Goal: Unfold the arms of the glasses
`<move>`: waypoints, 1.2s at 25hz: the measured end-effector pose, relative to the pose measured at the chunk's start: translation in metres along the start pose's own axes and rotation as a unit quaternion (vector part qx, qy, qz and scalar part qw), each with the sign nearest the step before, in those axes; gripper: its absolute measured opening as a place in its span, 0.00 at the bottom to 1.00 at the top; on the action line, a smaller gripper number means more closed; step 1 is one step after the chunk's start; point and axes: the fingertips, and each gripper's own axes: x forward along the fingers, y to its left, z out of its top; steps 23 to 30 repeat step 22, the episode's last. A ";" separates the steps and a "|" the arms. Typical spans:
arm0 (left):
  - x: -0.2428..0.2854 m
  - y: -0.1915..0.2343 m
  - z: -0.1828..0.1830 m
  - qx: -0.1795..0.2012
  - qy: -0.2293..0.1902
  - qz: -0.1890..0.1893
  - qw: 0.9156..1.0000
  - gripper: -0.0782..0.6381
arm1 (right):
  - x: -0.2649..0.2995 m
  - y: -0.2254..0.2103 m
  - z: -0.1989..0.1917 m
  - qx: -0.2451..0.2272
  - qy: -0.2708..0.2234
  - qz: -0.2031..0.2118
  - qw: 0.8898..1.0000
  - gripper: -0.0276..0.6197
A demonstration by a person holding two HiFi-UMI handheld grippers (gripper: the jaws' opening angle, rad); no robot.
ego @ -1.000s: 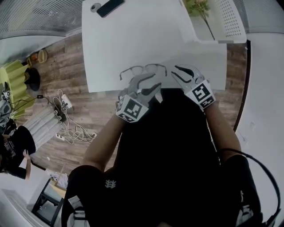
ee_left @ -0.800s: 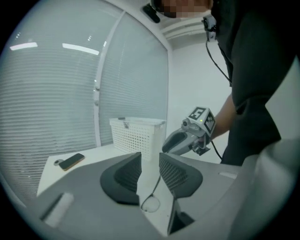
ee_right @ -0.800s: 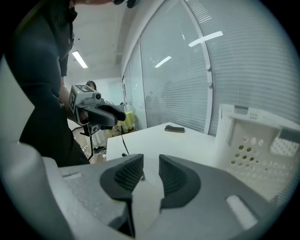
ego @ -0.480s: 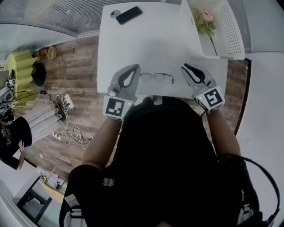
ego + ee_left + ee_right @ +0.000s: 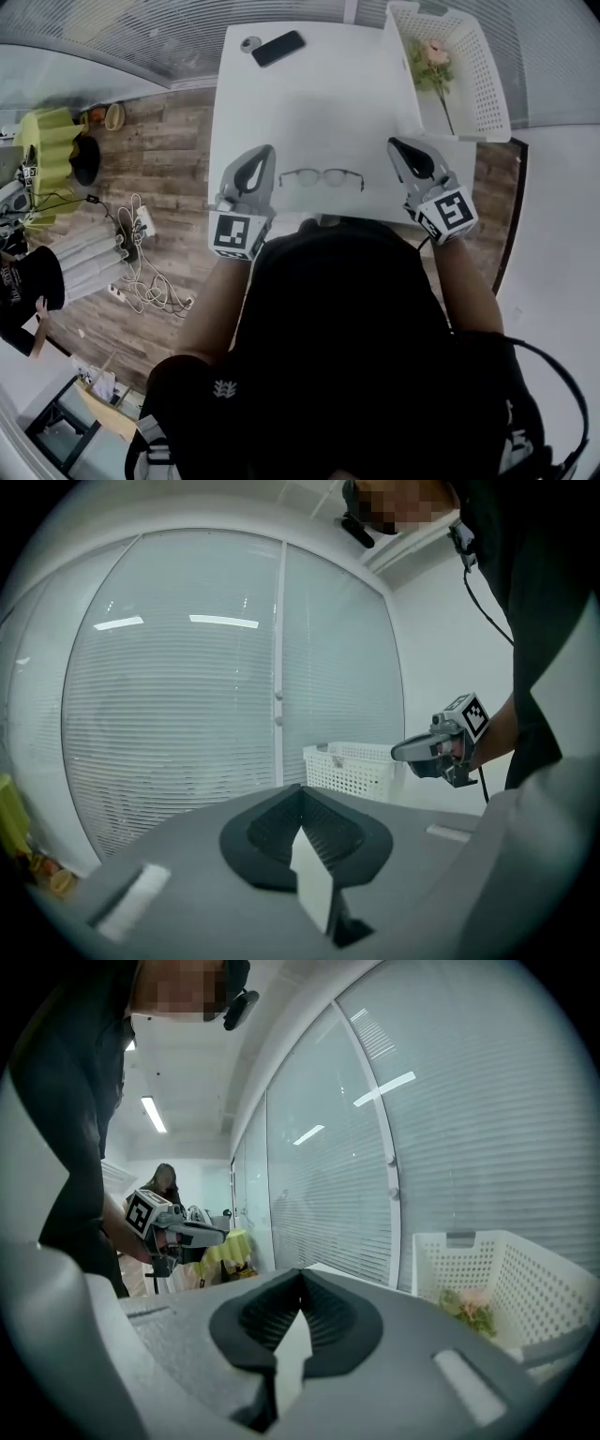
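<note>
Thin wire-rimmed glasses (image 5: 322,177) on smooth white table (image 5: 309,103): head view only; tool views: left tool (image 5: 264,152), right tool (image 5: 394,144) closed, empty

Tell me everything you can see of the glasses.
The glasses are a slim pair with a thin dark frame, two rounded clear lenses and a narrow bridge; the frame looks like metal or thin plastic. They lie on the white table near its front edge, front running left to right, between the left gripper and right gripper, apart from both. Only the table touches them. Whether the arms are folded or open is too small to tell.
</note>
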 end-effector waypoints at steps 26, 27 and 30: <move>-0.005 0.020 0.011 0.020 -0.001 0.001 1.000 0.12 | 0.016 -0.007 0.009 0.051 -0.008 -0.005 0.999 0.04; -0.005 0.020 0.011 0.020 -0.001 0.001 1.000 0.12 | 0.016 -0.007 0.009 0.051 -0.008 -0.005 0.999 0.04; -0.005 0.020 0.011 0.020 -0.001 0.001 1.000 0.12 | 0.016 -0.007 0.009 0.051 -0.008 -0.005 0.999 0.04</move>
